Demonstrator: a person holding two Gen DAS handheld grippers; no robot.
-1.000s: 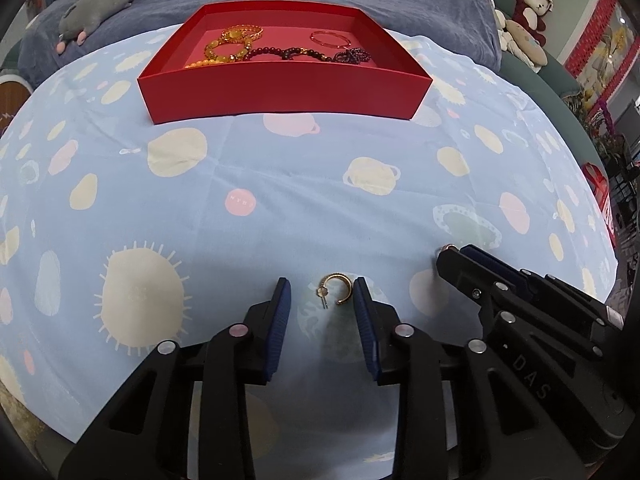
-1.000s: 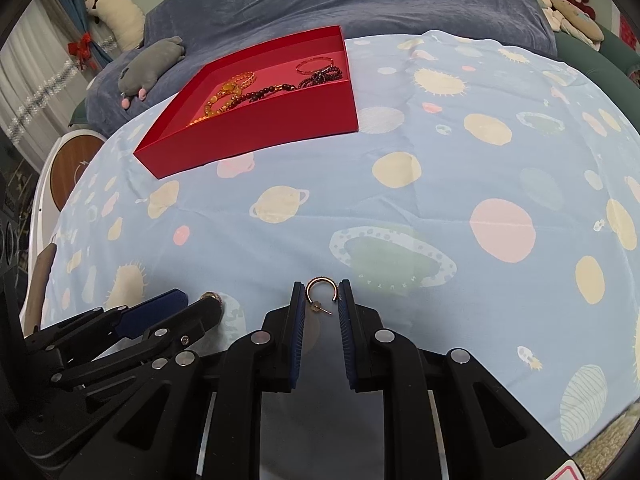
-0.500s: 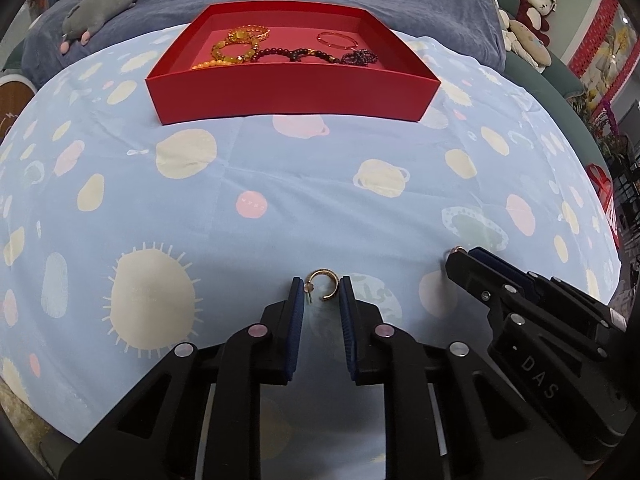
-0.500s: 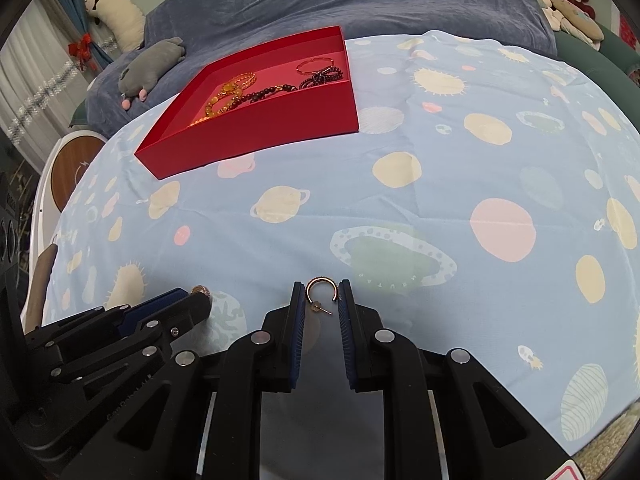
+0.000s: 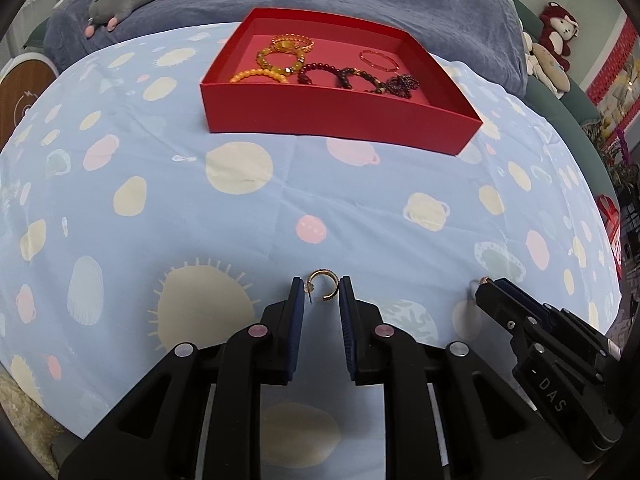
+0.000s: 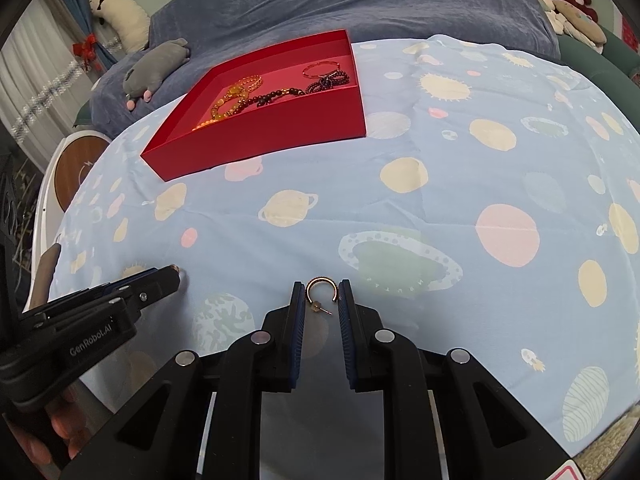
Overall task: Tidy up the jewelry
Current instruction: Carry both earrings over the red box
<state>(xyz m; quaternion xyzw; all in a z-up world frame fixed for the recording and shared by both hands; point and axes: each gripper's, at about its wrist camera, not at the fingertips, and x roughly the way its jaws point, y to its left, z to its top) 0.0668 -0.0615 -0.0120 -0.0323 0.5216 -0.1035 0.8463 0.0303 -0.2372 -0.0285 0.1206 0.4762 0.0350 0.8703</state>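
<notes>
The left tool [image 5: 322, 292] pinches a small gold hoop earring [image 5: 323, 285] between the tips of its blue pads, its jaws having just been closing onto it; the open side of the hoop faces down toward the camera and a thin post hangs at its left end. The right tool [image 6: 322, 294] is likewise pressed onto a second hoop earring [image 6: 320, 289], a rosy gold one, gripped by both sides with its post and a small backing pointing back between the fingers. Both earrings sit just above a pale blue cloth [image 5: 280, 208] printed with planets and suns that covers the counter. In the left wrist view the right tool shows at the lower right [image 5: 486, 286], its tip near the cloth; in the right wrist view the left tool shows at the lower left [image 6: 172, 276]. Well beyond both stands a red tray [image 5: 340, 116] on the cloth, holding several beaded bracelets [image 5: 280, 56] in amber, yellow and dark red, plus a thin pink bangle [image 5: 378, 60]. Behind the counter lies a grey-blue blanket [image 6: 360, 0] with a grey plush toy [image 6: 156, 66] on it
</notes>
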